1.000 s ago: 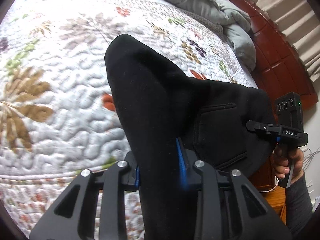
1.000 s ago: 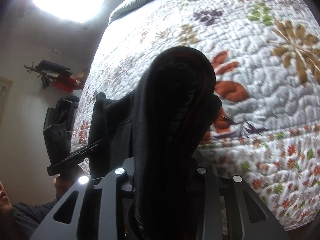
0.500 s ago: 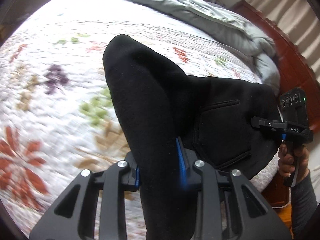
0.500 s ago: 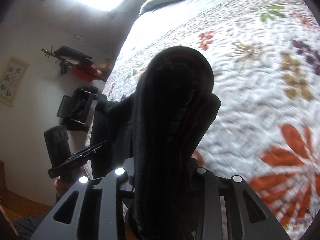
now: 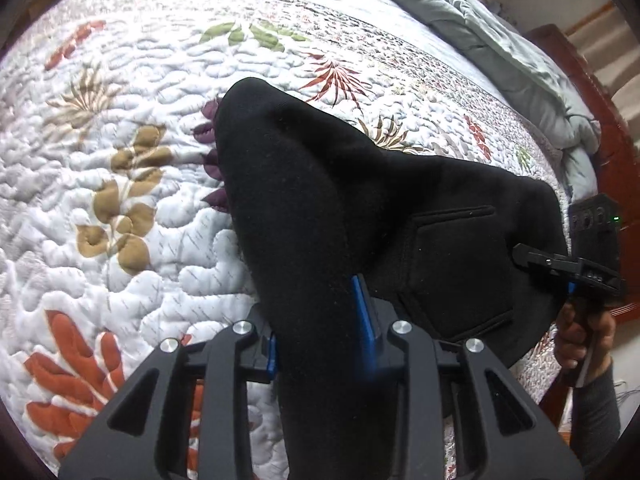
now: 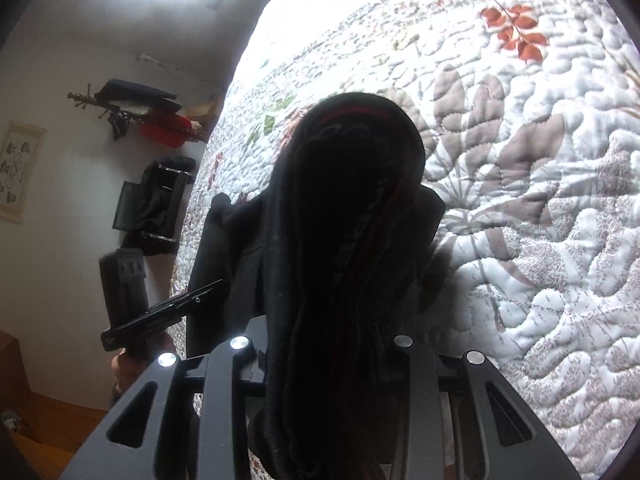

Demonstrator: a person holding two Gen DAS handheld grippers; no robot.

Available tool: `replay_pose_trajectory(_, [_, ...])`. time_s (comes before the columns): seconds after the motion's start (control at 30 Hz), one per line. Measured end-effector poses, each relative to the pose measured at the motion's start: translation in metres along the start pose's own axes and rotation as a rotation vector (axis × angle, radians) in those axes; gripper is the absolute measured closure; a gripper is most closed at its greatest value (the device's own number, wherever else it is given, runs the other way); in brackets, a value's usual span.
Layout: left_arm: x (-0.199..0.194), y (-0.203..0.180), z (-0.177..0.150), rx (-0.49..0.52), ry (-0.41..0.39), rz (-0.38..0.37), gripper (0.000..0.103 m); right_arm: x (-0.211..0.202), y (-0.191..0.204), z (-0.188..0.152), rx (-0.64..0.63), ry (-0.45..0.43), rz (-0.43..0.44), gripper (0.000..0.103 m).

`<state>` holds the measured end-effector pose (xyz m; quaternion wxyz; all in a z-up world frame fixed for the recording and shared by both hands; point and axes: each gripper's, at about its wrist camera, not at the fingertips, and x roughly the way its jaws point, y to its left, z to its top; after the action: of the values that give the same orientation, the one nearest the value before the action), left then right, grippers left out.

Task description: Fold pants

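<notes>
Black pants [image 5: 360, 216] hang between my two grippers above the quilted bed. My left gripper [image 5: 320, 320] is shut on a bunched fold of the black cloth, which drapes forward over its blue pads [image 5: 362, 312]. A back pocket [image 5: 452, 264] faces the left wrist camera. My right gripper [image 6: 324, 344] is shut on the waistband end of the pants [image 6: 344, 216], where a red stripe shows. The right gripper also shows at the right edge of the left wrist view [image 5: 560, 260], gripping the pants' other side. The left gripper shows in the right wrist view [image 6: 168, 312].
A white floral quilt [image 5: 140, 160] covers the bed. A grey duvet [image 5: 500, 40] is bunched at the far side by a red-brown wooden headboard [image 5: 600, 112]. In the right wrist view a wall with a shelf [image 6: 140, 112] stands beyond the bed's left edge.
Both grippers have carried the pants forward over the bed; the quilt pattern beneath has shifted toward me. Both grips have held.
</notes>
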<state>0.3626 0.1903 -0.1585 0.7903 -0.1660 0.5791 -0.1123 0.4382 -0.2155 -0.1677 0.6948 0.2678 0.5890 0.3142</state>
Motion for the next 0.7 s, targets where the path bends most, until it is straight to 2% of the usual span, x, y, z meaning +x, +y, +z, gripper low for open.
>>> replay_pose_trajectory(0.1, [0.002, 0.003, 0.000, 0.000, -0.006, -0.017, 0.066, -0.002, -0.019, -0.004, 0.023, 0.010, -0.001, 0.064])
replay_pose_trajectory(0.13, [0.002, 0.003, 0.000, -0.005, -0.013, -0.025, 0.064, 0.000, -0.018, -0.004, 0.030, 0.013, -0.004, 0.055])
replay_pose_trajectory(0.17, [0.004, 0.001, -0.003, -0.006, -0.017, -0.029, 0.059, 0.002, -0.018, -0.003, 0.036, 0.017, -0.021, 0.042])
replay_pose_trajectory(0.23, [-0.001, 0.007, -0.007, -0.013, -0.029, -0.063, 0.043, -0.007, -0.020, -0.006, 0.036, -0.001, -0.053, 0.040])
replay_pose_trajectory(0.27, [-0.007, 0.009, -0.008, -0.015, -0.043, -0.087, 0.031, -0.014, -0.018, -0.007, 0.035, -0.020, -0.059, 0.038])
replay_pose_trajectory(0.33, [-0.023, 0.017, -0.014, -0.014, -0.091, -0.093, 0.027, -0.040, -0.015, -0.005, 0.029, -0.099, -0.085, 0.037])
replay_pose_trajectory(0.4, [-0.043, 0.020, -0.013, -0.012, -0.144, -0.090, 0.026, -0.069, -0.009, -0.002, 0.011, -0.195, -0.112, 0.038])
replay_pose_trajectory(0.47, [-0.061, 0.021, -0.010, -0.018, -0.205, -0.109, 0.026, -0.093, 0.001, 0.002, -0.001, -0.266, -0.088, 0.053])
replay_pose_trajectory(0.53, [-0.079, 0.015, -0.004, -0.005, -0.267, -0.191, 0.026, -0.107, 0.014, 0.006, -0.032, -0.305, -0.030, 0.057])
replay_pose_trajectory(0.6, [-0.086, 0.007, 0.003, 0.027, -0.299, -0.306, 0.022, -0.098, 0.028, 0.012, -0.058, -0.280, 0.017, 0.062])
replay_pose_trajectory(0.7, [-0.067, -0.004, 0.018, 0.029, -0.263, -0.429, 0.020, -0.059, 0.034, 0.024, -0.044, -0.217, 0.019, 0.063])
